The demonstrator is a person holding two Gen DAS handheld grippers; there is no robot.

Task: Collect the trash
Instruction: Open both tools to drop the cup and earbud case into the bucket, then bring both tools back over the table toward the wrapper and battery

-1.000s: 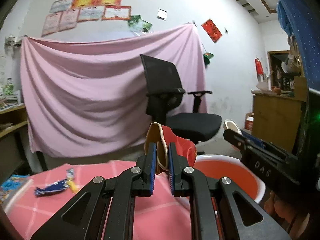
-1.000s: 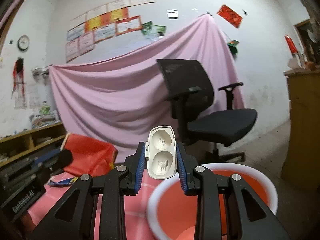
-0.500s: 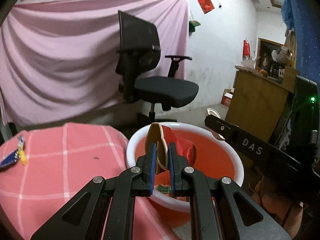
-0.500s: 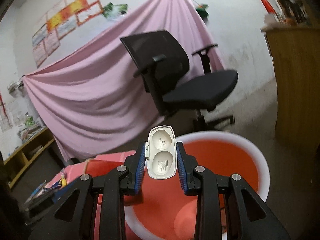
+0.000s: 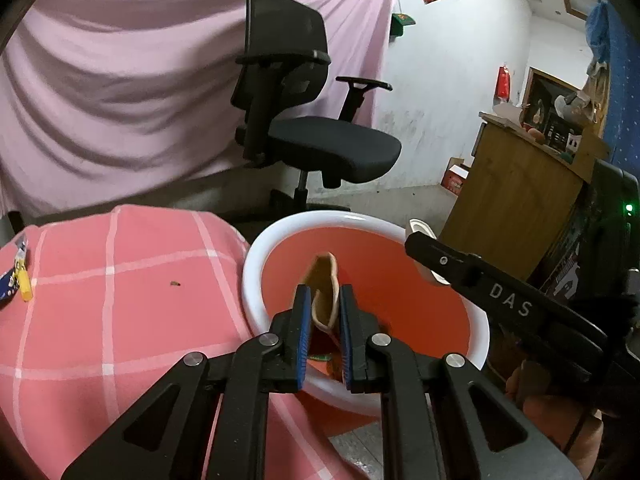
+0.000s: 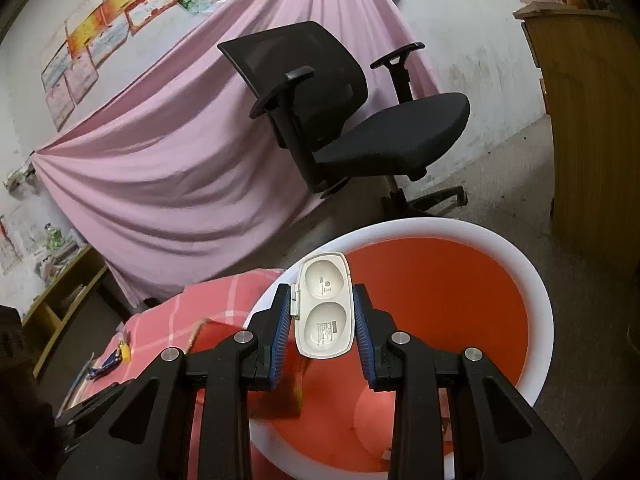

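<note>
A red bin with a white rim (image 5: 256,264) stands beside the pink checked table (image 5: 120,300); it also shows in the right wrist view (image 6: 536,292). My left gripper (image 5: 323,308) hangs over the bin with a red and tan wrapper (image 5: 325,292) between its jaws, which stand slightly apart. My right gripper (image 6: 322,312) is shut on a white plastic tray with two hollows (image 6: 325,304), held over the bin's near rim. The right gripper's arm crosses the left wrist view (image 5: 500,300).
A blue and yellow wrapper (image 5: 16,284) lies at the table's left edge, also in the right wrist view (image 6: 114,356). A black office chair (image 5: 312,136) stands behind the bin before a pink sheet (image 5: 120,80). A wooden cabinet (image 5: 512,208) is at the right.
Both grippers have swung down and right from above the table to over the bin. The left jaws have parted a little and the red wrapper now sits lower between them.
</note>
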